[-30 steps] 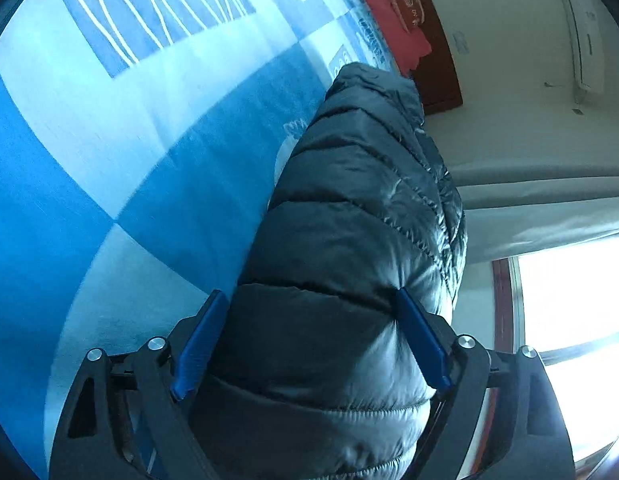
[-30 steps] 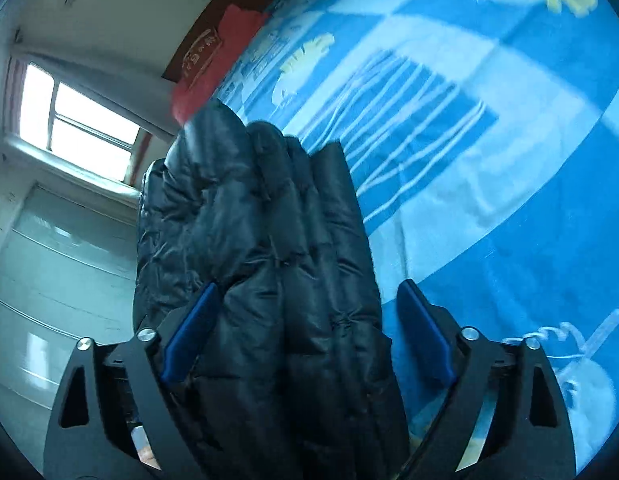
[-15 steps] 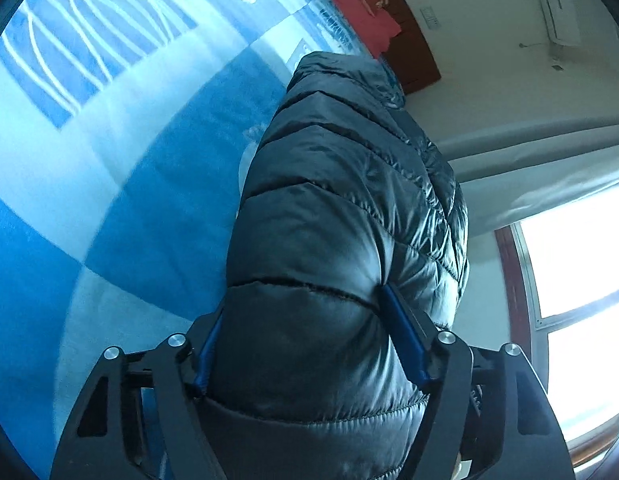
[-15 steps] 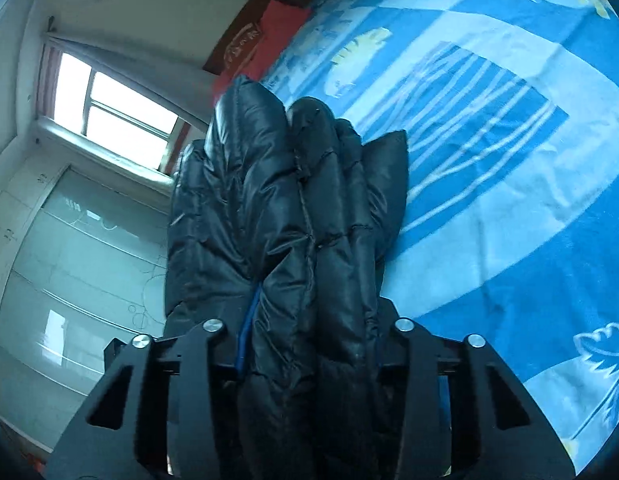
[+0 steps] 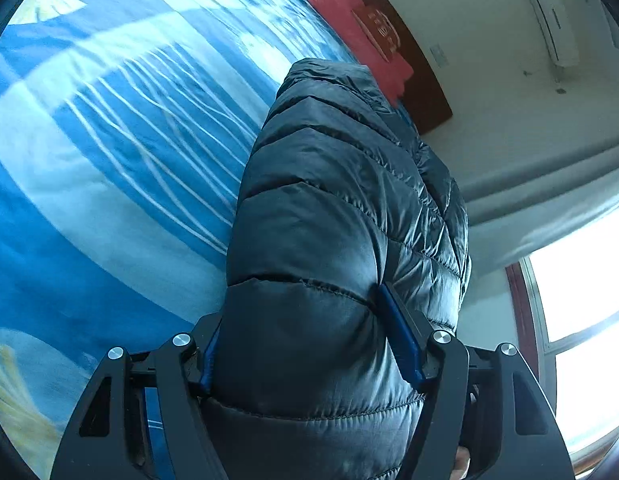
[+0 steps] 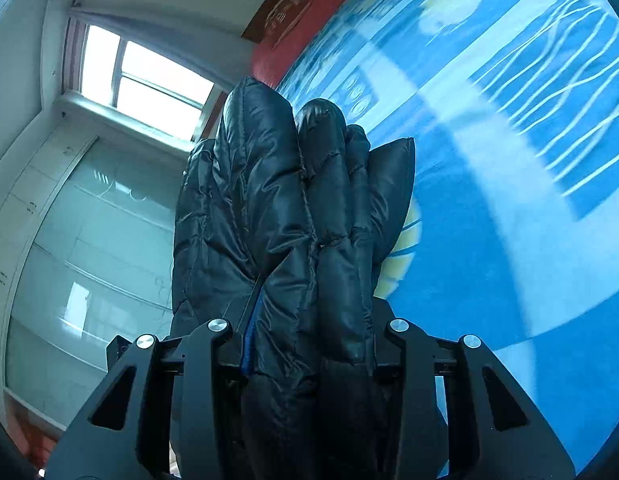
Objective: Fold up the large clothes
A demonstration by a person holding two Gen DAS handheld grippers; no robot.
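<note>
Room: bedroom with pale walls; a bed (image 5: pixel 109 184) spread with a blue and white patterned sheet serves as the folding surface, giving a wide soft area for a bulky garment.

Left wrist view, background: an air conditioner (image 5: pixel 549 12) hangs high on the far wall, a bright window (image 5: pixel 589 300) sits at the right, and a red cushion (image 5: pixel 353 32) leans on the dark wooden headboard (image 5: pixel 425 92) at the far end of the bed.

Left wrist view, garment: a dark quilted puffer jacket (image 5: pixel 333 240) fills the middle, rising from near the camera toward the far end, with the sheet to its left.

Left wrist view, grip: the left gripper (image 5: pixel 309 344) pinches a thick padded section, blue pads pressed into both sides. The jaws stand fairly wide, likely because the padding is so bulky.

Right wrist view, background: a window (image 6: pixel 145 80) and frosted glass doors (image 6: pixel 89 248) lie at the left; the bed sheet runs along the right, with the red cushion far off.

Right wrist view, garment: several bunched layers of the same jacket stand upright before the camera.

Right wrist view, grip: the right gripper (image 6: pixel 309 344) clamps these gathered layers tightly, its jaws closer together.

Purpose, as judged: holding two separate parts of the jacket lets the person lift and carry one portion over to make a fold; blur in the sheet suggests movement.

Task thing, location: held in both grippers above the bed.
</note>
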